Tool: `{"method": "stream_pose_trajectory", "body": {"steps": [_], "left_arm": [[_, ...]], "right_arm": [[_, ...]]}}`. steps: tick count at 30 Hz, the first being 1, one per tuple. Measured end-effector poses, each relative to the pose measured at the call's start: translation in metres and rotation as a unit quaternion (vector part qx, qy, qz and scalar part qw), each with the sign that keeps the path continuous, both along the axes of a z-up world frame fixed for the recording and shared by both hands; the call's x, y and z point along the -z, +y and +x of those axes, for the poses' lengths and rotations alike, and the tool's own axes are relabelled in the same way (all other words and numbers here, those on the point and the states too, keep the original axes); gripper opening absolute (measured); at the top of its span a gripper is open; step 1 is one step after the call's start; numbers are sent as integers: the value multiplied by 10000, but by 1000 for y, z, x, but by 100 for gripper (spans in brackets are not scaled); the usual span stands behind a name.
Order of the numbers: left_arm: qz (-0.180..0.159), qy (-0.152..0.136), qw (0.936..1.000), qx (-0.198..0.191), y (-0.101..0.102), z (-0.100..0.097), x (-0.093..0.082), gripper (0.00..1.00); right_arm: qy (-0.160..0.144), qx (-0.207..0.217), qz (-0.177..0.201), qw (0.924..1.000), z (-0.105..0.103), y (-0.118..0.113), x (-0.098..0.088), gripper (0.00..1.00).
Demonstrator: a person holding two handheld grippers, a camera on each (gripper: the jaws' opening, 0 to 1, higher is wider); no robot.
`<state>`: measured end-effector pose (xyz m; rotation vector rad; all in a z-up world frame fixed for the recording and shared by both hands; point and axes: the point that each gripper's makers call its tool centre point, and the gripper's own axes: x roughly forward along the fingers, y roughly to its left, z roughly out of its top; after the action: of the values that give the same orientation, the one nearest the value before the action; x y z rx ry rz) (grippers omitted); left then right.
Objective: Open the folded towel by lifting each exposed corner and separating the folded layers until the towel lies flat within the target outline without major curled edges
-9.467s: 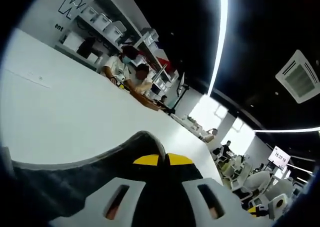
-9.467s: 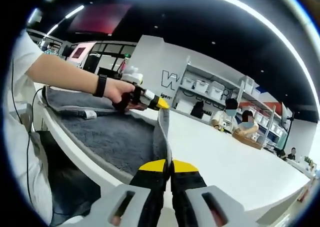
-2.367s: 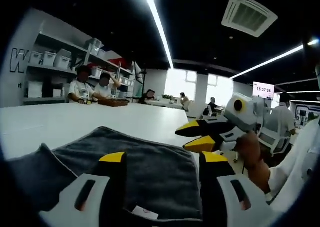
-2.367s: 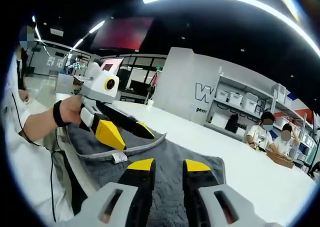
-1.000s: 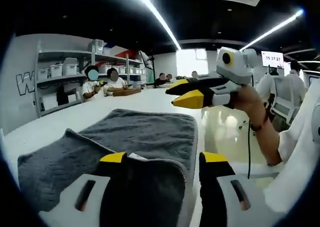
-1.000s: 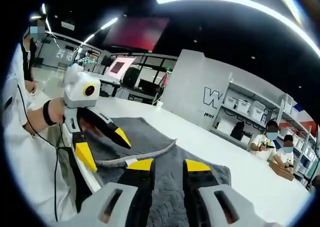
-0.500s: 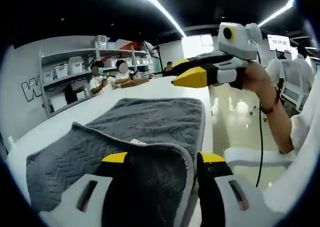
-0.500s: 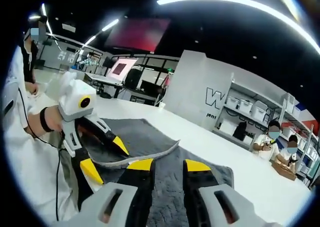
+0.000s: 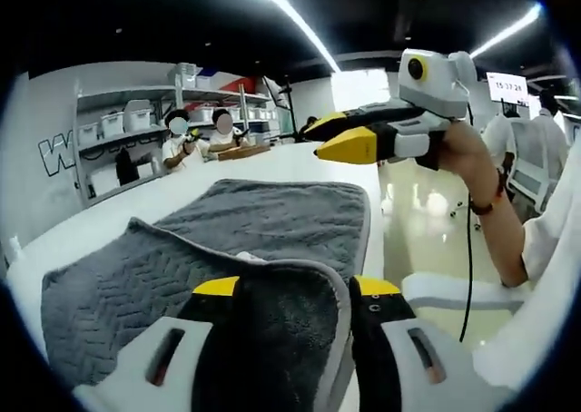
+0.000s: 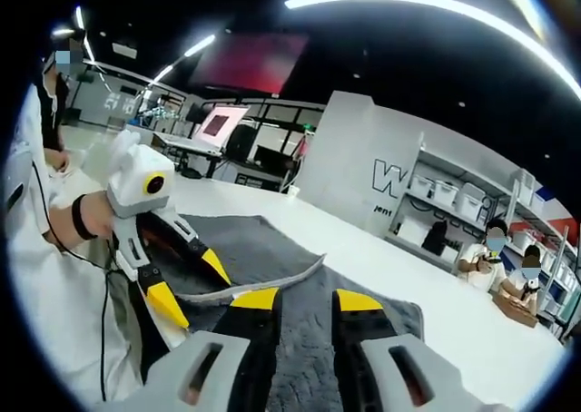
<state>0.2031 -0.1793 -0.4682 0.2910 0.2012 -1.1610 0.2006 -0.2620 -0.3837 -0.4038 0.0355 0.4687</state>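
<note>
A dark grey towel [image 9: 263,217] with a light grey border lies spread on the white table [image 9: 68,240]. One near corner is folded back over it, and that flap [image 9: 272,312] lies between the jaws of my left gripper [image 9: 295,289], which stand apart, open. In the right gripper view the left gripper [image 10: 192,285] straddles the flap's pale edge [image 10: 272,280], held by a hand. My right gripper [image 10: 307,300] is open above the towel [image 10: 263,240], with nothing between its jaws. From the left gripper view, the right gripper [image 9: 338,135] hovers in the air over the towel's far right corner.
The table's edge runs along the towel's right side, with shiny floor [image 9: 418,230] beyond it. Two people [image 9: 200,140] sit at the table's far end, in front of shelves [image 10: 418,190] with white bins. A white sleeve [image 10: 45,276] is close at the left.
Both grippers, shut on the towel's edge 9.5 s ago, now stand open. In the last half second the left jaws narrowed slightly around the folded corner; the right gripper barely moved.
</note>
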Motion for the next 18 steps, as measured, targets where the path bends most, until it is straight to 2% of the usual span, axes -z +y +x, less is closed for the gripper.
{"method": "stream_pose_trajectory", "body": {"steps": [4,10,13,18], "left_arm": [[13,-111,9999,-29,3,0,-2,44],[135,-331,9994,-7,7,-1,-5,35],[170,-234,9995,99,6,-3,-1,34],[157,-283,9994,140,6,-4,-3,25]], "right_arm": [[-8,-20,-13,10000,0,2,0,17],[-3,-16,-19,10000,0,2,0,17],[12,-22,-37,10000,0,2,1,17],[35,-21,-25,10000,2,3,3,17]]}}
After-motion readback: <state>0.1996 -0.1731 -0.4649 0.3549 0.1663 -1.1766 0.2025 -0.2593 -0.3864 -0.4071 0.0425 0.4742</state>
